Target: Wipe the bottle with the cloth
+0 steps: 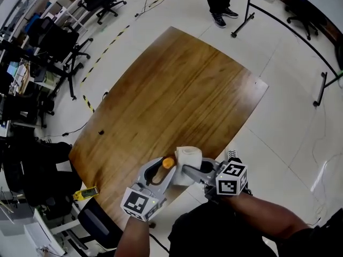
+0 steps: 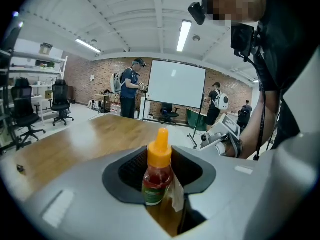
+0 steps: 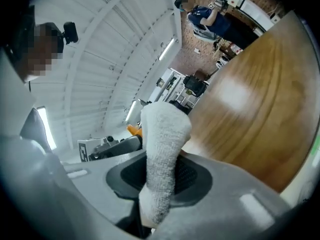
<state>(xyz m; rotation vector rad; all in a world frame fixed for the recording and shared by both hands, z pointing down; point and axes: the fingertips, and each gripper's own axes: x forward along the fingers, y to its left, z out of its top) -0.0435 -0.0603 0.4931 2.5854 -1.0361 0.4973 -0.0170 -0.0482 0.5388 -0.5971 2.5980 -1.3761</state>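
Note:
A small red sauce bottle point(image 2: 156, 176) with an orange nozzle cap point(image 1: 168, 163) and a green label stands upright between the jaws of my left gripper point(image 2: 160, 181), which is shut on its body. My right gripper point(image 3: 160, 184) is shut on a white terry cloth point(image 3: 162, 149) that sticks up out of its jaws. In the head view both grippers meet over the near edge of the wooden table point(image 1: 177, 90). There the cloth point(image 1: 188, 157) lies right beside the cap, left gripper point(image 1: 161, 171) on the left and right gripper point(image 1: 194, 171) on the right. Whether the cloth touches the bottle I cannot tell.
A small black object point(image 1: 100, 132) lies near the table's left edge. A person point(image 1: 217, 4) stands beyond the far end. Office chairs point(image 1: 59, 42) line the left side, black stand legs point(image 1: 321, 87) are on the right, and a yellow tool point(image 1: 86, 193) lies on the floor.

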